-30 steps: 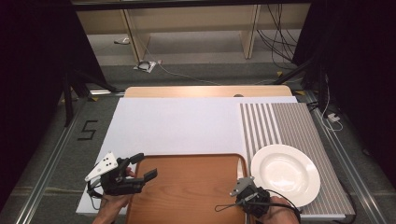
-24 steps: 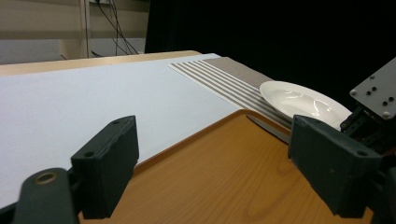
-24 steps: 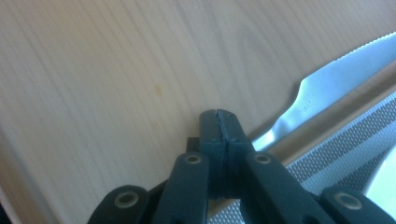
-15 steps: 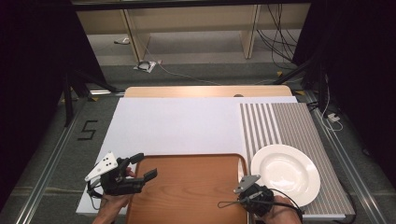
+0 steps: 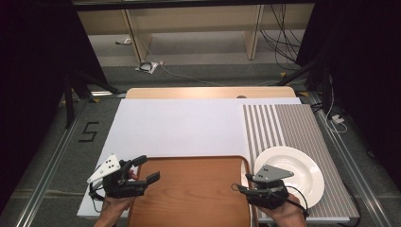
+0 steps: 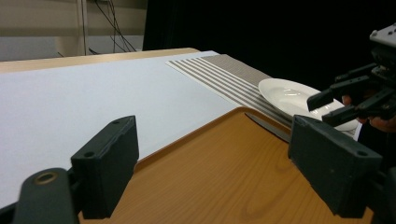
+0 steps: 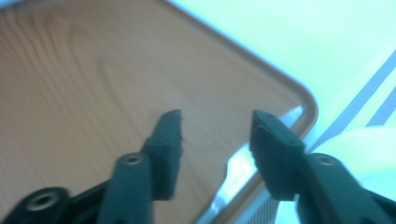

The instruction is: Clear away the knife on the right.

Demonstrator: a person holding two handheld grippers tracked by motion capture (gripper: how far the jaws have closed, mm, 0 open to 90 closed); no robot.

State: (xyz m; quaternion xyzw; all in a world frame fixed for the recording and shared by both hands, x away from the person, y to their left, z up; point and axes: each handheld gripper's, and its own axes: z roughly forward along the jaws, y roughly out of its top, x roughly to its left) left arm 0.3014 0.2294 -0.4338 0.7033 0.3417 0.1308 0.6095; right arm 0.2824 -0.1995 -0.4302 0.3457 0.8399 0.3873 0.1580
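Knife (image 6: 268, 127) lies along the tray's (image 5: 189, 189) right edge, at 3 o'clock on the tray, between tray and plate (image 5: 302, 168). In the high view most of it is hidden under the right gripper (image 5: 241, 189); in the right gripper view it's blurred, a pale streak (image 7: 243, 163) between the jaws. Handle end can't be made out.

Right gripper: jaws have just been opening, spread, blade below them, pads not on it. Left gripper (image 5: 150, 170) at the tray's 9 o'clock: jaws wide apart, nothing between.

Floor marking (image 5: 88, 132) at the table's 9 o'clock reads like "5". No brands legible.
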